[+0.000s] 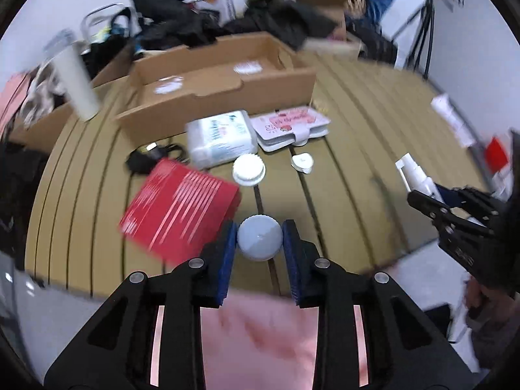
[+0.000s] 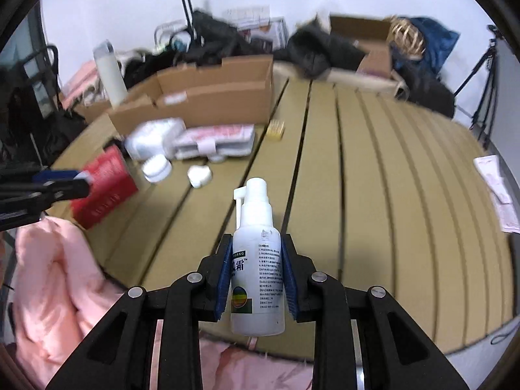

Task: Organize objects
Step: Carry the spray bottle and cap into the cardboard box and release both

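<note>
Slatted tan table (image 1: 357, 123), cluttered at its far side, both grippers loaded.

Left wrist view: the left gripper (image 1: 260, 243) has its blue pads clamped on a small pale round cap or jar (image 1: 259, 241) (blur hides which), just beside a red box (image 1: 178, 208); an open cardboard box (image 1: 221, 97) stands beyond. Right wrist view: the right gripper (image 2: 256, 269) pinches a white spray bottle (image 2: 256, 260) upright above the table's near edge, with pink cloth (image 2: 55, 276) at lower left.

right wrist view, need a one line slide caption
Right gripper clamps a white spray bottle above the slatted table; a cardboard box and red box sit beyond.
</note>
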The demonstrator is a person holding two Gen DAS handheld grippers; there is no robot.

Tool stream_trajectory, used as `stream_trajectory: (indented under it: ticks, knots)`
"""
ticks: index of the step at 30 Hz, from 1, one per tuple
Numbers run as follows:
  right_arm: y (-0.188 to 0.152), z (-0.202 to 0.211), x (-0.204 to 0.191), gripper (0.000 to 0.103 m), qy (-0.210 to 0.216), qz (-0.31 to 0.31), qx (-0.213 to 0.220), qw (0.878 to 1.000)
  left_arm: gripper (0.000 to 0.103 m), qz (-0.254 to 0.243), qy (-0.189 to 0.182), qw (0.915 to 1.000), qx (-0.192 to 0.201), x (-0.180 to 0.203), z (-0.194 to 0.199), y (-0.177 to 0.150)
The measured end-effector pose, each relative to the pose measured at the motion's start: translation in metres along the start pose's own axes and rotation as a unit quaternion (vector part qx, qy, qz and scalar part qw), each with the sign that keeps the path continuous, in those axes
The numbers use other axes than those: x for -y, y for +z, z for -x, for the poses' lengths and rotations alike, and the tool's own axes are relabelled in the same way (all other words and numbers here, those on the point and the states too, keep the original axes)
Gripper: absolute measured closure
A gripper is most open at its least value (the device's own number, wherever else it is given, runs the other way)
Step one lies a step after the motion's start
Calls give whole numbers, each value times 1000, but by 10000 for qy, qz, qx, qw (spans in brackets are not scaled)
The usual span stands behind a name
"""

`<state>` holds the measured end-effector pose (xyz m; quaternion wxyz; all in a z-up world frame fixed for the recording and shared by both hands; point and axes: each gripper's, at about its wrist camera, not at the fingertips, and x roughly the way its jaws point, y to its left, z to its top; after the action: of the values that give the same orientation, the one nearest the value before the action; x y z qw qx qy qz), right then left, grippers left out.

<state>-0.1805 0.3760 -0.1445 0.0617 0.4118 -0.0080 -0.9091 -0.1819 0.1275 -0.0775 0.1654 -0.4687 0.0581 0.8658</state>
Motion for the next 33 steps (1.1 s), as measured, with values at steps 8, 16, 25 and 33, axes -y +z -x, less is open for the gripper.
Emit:
stream_trajectory:
  ticks: [8, 16, 25, 33]
  knots:
    - [-10, 59, -9, 73, 227, -223, 343, 9989, 78, 485, 323, 9965, 607, -33, 76, -17]
    - [64, 72, -23, 73, 779, 89, 730, 9942, 78, 223, 131, 9940, 1060, -62, 85, 64]
    - [254, -91, -22, 73, 1071, 32, -71, 9942, 78, 321, 745, 9924, 928, -129, -50, 220]
    - [307, -282, -17, 72, -466, -280, -1300, 9900, 77, 1079, 1093, 9881, 82, -195, -207, 265]
